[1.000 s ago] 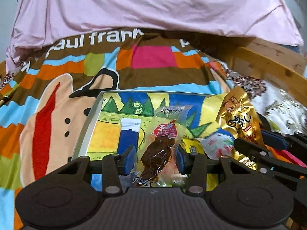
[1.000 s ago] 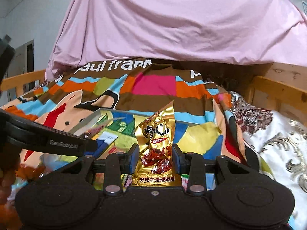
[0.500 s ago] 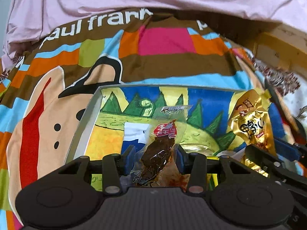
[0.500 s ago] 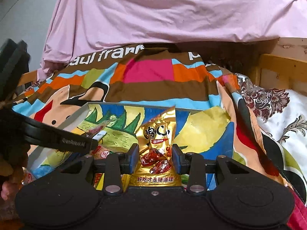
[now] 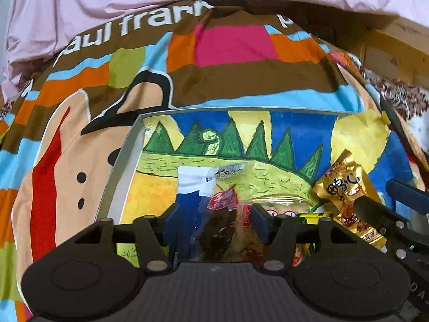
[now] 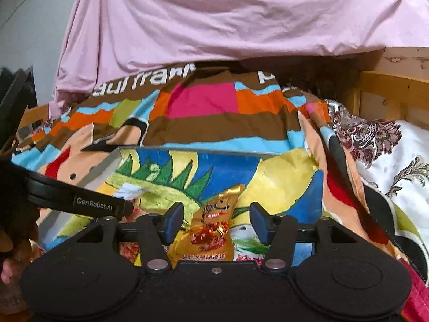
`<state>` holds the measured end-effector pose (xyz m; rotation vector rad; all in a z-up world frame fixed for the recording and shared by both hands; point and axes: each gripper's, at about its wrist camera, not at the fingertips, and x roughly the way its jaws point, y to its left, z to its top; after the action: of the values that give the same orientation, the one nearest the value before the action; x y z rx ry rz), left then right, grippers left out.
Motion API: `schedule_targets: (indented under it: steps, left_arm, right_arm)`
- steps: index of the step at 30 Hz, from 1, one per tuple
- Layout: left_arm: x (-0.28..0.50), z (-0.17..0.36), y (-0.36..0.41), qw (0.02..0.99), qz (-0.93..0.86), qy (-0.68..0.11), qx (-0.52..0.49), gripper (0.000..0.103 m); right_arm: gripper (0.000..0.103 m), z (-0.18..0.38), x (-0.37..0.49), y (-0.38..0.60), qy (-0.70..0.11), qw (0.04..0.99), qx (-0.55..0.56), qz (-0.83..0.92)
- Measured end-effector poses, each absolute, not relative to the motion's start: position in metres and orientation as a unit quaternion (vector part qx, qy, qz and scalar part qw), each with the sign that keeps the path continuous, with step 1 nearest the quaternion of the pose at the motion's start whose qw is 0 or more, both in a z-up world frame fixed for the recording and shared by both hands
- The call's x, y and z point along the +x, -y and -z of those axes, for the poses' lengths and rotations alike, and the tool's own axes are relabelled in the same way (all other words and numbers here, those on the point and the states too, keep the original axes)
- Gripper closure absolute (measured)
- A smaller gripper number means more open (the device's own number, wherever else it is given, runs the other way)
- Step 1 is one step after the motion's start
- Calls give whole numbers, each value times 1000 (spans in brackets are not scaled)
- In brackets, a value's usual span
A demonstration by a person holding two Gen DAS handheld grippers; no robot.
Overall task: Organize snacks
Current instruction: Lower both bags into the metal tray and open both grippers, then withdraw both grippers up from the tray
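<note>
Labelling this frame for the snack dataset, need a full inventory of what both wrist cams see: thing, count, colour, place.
painted box: 1, grey rim, blue, yellow and green drawing inside, on the bedspread
clear snack packet: 1, clear with dark contents and red label, in the box between the left gripper's fingers, pads off it
gold snack packet: 1, gold with red print, in the box between the right gripper's fingers, pads off it
other snack packets: count unclear, red and white, box bottom
bedspread: 1, multicolour cartoon print, under the box
pink sheet: 1, pink, behind
floral cloth: 1, white and maroon, right
wooden frame: 1, light wood, far right
left gripper: 1, black, blue pads, jaws opening
right gripper: 1, black, blue pads, jaws opening
</note>
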<state>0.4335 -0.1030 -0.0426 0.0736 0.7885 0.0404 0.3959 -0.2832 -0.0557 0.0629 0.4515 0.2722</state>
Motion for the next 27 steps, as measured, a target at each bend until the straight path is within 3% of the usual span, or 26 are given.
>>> schedule_targets:
  steps: [4, 11, 15, 27]
  left_arm:
    - [421, 33, 95, 931, -24, -364, 15, 23]
    - [386, -2, 73, 954, -41, -296, -15, 11]
    - [354, -28, 57, 971, -60, -229, -38, 1]
    - [263, -69, 20, 984, -44, -159, -72, 0]
  right_arm:
    - [36, 38, 383, 287, -195, 972, 33, -127]
    - [9, -3, 345, 294, -139, 982, 45, -123]
    - [1, -25, 319, 295, -114, 985, 49, -122]
    - [1, -60, 232, 272, -61, 992, 17, -113]
